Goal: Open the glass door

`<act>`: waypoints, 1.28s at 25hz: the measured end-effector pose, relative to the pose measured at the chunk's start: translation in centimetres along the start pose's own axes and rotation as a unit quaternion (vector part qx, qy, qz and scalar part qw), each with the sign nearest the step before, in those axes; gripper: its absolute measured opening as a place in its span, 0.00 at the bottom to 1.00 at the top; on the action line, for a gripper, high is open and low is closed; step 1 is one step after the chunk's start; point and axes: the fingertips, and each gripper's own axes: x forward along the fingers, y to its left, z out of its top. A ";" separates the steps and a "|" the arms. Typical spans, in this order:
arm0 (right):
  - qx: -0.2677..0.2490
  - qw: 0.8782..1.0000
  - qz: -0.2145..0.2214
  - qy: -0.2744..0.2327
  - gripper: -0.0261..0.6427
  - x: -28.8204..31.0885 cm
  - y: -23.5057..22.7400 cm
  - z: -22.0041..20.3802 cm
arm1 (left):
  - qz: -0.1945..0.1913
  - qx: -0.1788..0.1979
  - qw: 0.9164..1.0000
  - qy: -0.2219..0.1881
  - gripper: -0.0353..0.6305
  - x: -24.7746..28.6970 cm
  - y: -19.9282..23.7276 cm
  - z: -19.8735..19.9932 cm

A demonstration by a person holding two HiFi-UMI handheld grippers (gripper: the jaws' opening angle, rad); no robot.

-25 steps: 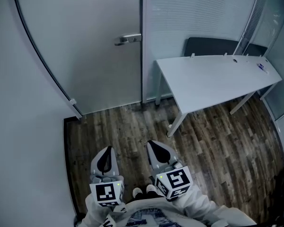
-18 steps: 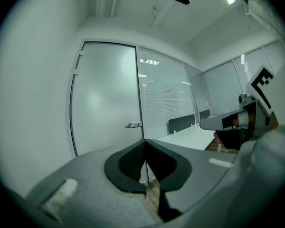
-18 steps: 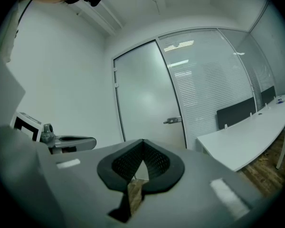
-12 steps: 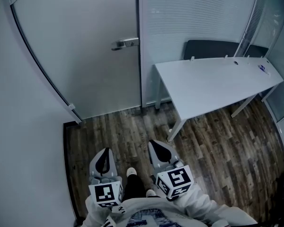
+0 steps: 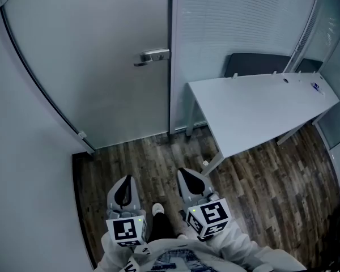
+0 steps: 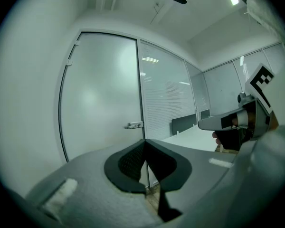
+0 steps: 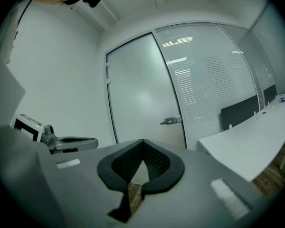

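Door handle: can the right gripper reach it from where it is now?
Probably not yet. The right gripper is held well short of the door handle, with its jaws shut. Nothing blocks the way, though: only bare wooden floor lies between, and the white table stands off to the right.

right claw [image 7: 142, 142]: tips together, nothing between | glass door [image 7: 137, 89]: closed, ahead | handle [image 7: 171, 120]: level | counter [image 7: 249, 144]: right
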 end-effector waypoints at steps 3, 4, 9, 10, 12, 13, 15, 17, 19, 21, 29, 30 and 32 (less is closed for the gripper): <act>0.006 1.000 -0.002 0.008 0.05 2.8 -0.1 0.2 | -0.005 -0.003 1.000 0.003 0.06 2.2 1.6 0.1; 0.007 1.000 -0.003 0.010 0.05 3.6 -0.2 0.3 | -0.007 -0.003 1.000 0.004 0.06 3.0 2.1 0.1; 0.007 1.000 -0.012 0.016 0.05 7.6 -0.5 1.2 | -0.012 -0.008 1.000 0.002 0.06 6.1 4.7 0.5; 0.007 1.000 -0.012 0.016 0.05 8.5 -0.4 1.4 | -0.013 -0.009 1.000 0.001 0.06 6.8 5.3 0.7; 0.005 1.000 -0.014 0.016 0.05 10.2 -0.2 2.0 | -0.014 -0.011 1.000 0.000 0.06 7.9 6.6 0.9; 0.004 1.000 -0.014 0.015 0.05 10.9 0.0 2.3 | -0.013 -0.012 1.000 -0.001 0.06 8.3 7.3 0.9; 0.003 1.000 -0.014 0.014 0.05 12.3 0.3 2.6 | -0.011 -0.012 1.000 -0.004 0.06 9.1 8.6 1.1; 0.003 1.000 -0.016 0.014 0.05 13.6 0.4 2.7 | -0.011 -0.011 1.000 -0.008 0.06 9.8 9.6 1.2; 0.005 1.000 -0.018 0.015 0.05 14.6 0.7 2.8 | -0.013 -0.010 1.000 -0.011 0.06 10.4 10.5 1.3; 0.007 1.000 -0.021 0.015 0.05 15.3 1.0 2.9 | -0.015 -0.013 1.000 -0.009 0.06 10.7 11.3 1.2; 0.007 0.999 -0.035 0.027 0.05 17.2 0.8 3.1 | -0.010 -0.032 0.999 -0.022 0.06 12.2 13.5 1.9; 0.009 0.999 -0.038 0.030 0.05 17.4 0.6 3.0 | -0.011 -0.033 0.999 -0.017 0.06 12.4 13.6 1.5; 0.012 0.999 -0.041 0.032 0.05 17.8 0.2 2.8 | -0.012 -0.028 0.999 -0.014 0.06 12.9 13.7 1.2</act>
